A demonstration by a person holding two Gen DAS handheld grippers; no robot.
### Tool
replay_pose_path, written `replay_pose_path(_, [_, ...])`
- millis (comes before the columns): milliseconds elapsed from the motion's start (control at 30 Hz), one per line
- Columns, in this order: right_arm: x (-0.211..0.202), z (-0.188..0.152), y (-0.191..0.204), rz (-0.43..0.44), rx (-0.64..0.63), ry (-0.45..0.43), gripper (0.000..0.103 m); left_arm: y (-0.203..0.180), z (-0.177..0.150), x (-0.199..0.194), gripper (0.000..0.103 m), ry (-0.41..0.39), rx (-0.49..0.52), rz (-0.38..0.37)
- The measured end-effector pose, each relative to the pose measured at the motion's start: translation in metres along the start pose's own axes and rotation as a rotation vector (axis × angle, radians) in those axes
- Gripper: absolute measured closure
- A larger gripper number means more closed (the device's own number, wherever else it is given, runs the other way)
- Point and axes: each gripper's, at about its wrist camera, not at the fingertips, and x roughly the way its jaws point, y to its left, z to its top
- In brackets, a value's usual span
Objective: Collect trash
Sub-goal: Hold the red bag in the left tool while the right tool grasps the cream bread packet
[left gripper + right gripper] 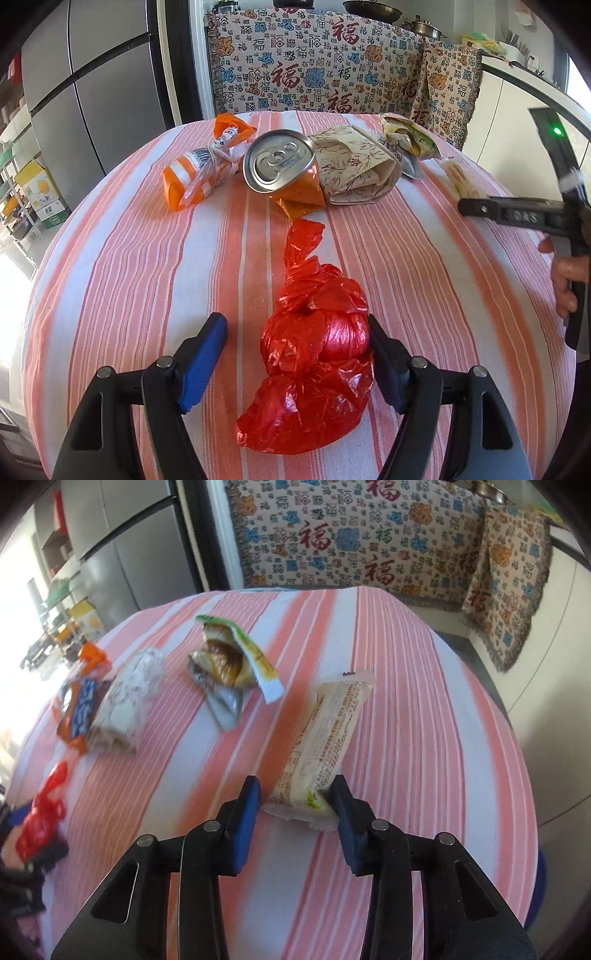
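Observation:
A knotted red plastic bag [310,369] lies on the striped tablecloth [129,277] between the fingers of my left gripper [295,321]. The right pad touches the bag, the left pad stands clear of it, so the gripper is open. My right gripper [295,782] has both pads against the near end of a long pale snack wrapper [325,734]. Farther back lie a drink can [280,162], an orange wrapper [199,173], a beige patterned paper wrap [354,170] and a crumpled green-edged packet [229,664].
The right-hand tool [517,212] and the hand [565,280] holding it show at the left wrist view's right edge. Behind the table hangs a patterned throw [314,74]; a grey fridge [92,92] stands at left. The table drops away at right [517,738].

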Motion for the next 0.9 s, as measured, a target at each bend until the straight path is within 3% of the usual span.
replay_pose_path(200, [-0.029,-0.044,0.005,0.026,-0.041,-0.016,0.057,0.000,0.000,0.000,0.028,0.000,0.002,0.003])
replay_pose_path(267, [-0.029,-0.047,0.009,0.031,-0.041,-0.026,0.028,-0.001,0.000,0.000,0.028,0.001,0.003,0.003])
replay_pose_path(400, [-0.022,-0.049,0.025,-0.050,-0.076,-0.026,0.016,-0.001,0.000,0.000,0.028,0.001,0.002,0.003])
replay_pose_path(467, [-0.021,-0.050,0.026,-0.087,-0.064,-0.020,0.005,-0.001,0.000,0.000,0.028,0.001,0.003,0.004])
replay_pose_path(767, [-0.019,-0.050,0.018,-0.053,-0.035,-0.011,0.002,-0.001,-0.001,-0.001,0.028,0.003,-0.002,-0.003])
replay_pose_path(900, [-0.028,-0.051,0.003,0.058,0.016,0.008,0.002,0.002,-0.007,-0.007,0.028,0.013,0.029,-0.048])
